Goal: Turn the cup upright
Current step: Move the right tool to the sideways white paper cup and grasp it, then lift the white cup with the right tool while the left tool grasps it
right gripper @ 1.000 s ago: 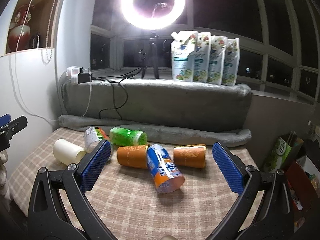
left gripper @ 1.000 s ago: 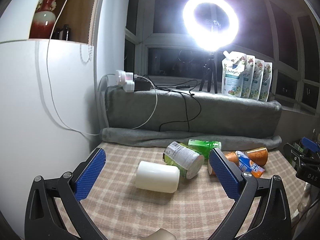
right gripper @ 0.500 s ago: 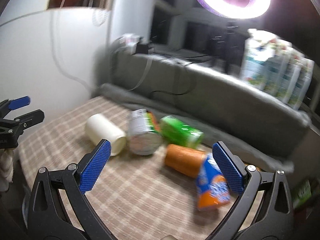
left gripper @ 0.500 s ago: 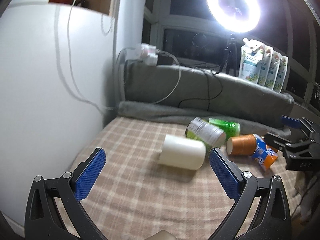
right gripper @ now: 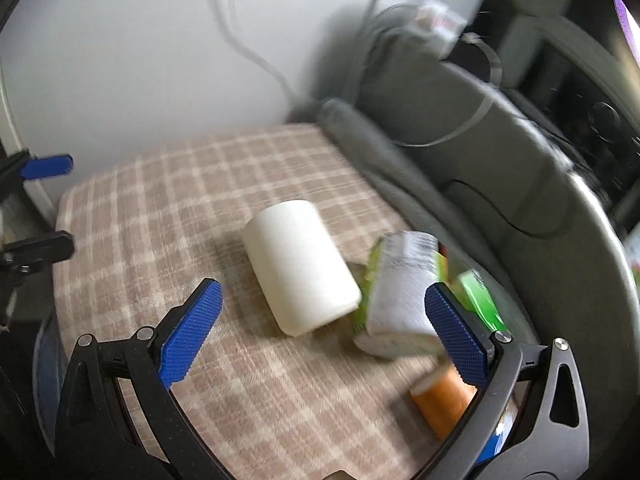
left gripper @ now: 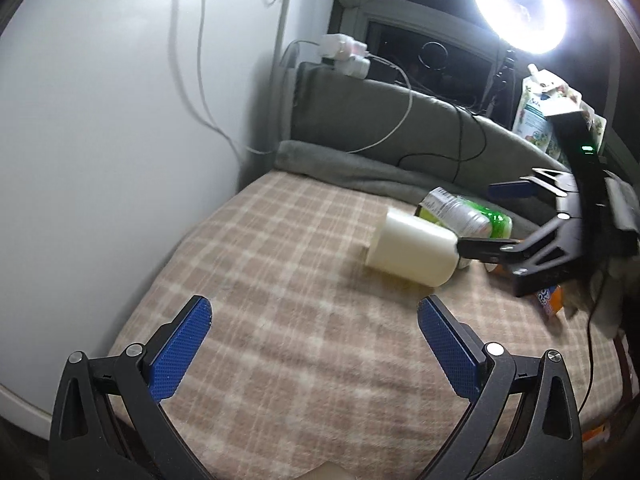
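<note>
White cup (right gripper: 300, 264): 1, on side | orange cup (right gripper: 444, 408): 1 | grippers: 2

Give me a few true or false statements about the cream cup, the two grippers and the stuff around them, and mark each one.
1. The cream cup lies on its side on the checked blanket. True.
2. The right gripper is shut on the cup. False: its jaws are wide open, not yet gripping it.
3. The left gripper holds nothing. True.
4. The ring light is switched off. False: it glows brightly.
5. The green-labelled cup lies right beside the cream cup. True.
</note>
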The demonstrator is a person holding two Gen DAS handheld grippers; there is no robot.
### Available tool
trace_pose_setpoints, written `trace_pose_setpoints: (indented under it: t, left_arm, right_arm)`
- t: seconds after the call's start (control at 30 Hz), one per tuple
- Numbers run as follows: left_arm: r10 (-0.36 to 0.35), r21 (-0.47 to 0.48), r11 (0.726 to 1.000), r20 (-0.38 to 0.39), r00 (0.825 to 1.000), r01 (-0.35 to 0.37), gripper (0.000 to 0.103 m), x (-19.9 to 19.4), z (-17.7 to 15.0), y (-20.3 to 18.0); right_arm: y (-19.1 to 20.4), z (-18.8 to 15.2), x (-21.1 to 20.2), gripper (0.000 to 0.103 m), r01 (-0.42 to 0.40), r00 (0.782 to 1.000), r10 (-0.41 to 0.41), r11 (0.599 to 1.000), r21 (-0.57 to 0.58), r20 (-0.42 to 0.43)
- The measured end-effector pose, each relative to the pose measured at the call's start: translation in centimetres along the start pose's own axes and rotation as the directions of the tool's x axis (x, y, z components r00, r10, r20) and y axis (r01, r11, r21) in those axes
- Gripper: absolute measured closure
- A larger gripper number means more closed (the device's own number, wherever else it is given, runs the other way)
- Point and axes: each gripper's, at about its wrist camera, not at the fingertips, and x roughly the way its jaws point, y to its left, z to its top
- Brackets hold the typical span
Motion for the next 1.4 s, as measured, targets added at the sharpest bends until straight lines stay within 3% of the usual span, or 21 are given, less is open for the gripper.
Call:
trace_pose_setpoints:
  t: [0.27,0.5,0.7,0.8,1.17,1.4]
  left_arm:
    - [0.017,-0.046,0.999,-0.02,1.0,-0.018,0.001,0.4,-0.3,1.7]
    - [0.02,-0.054,0.998,-0.015,1.0,-0.021,0.001,0.7,-0.3,2.3]
    - [0.022,-0.064,0.998,-0.012,1.0,-0.023,0.001,0.5,-0.1,2.6]
    - [0.028,-0.059,0.998,-0.005,1.0,-0.028,0.001,0.3,-0.1,2.5]
    - [0.022,-0.042,0.999,0.008,1.0,-0.022,0.001,-0.4,0.0,1.9]
    - [-0.019,-0.002,1.0,0.004,1.0,0.019,0.001,-0.3,0.0,0.1]
  right_arm:
    - [1.5,2.1,4.7,0.005,-0.038,0.993,0.019,0.988,-0.153,-0.119]
    - [2.1,2.7,7.8,0.006,-0.024,0.983,-0.016,0.976,-0.217,-0.183]
    - [2.7,2.2,9.0,0.022,-0.016,0.975,-0.039,0.97,-0.244,-0.218]
    - [2.7,2.1,9.1,0.024,-0.006,0.976,-0.047,0.97,-0.242,-0.213]
    - [1.7,0.4,3.3,0.024,-0.058,0.991,0.053,0.997,-0.04,-0.124]
    - [-0.3,-3.0,-1.6,0.024,-0.106,0.991,0.12,0.977,0.185,-0.062]
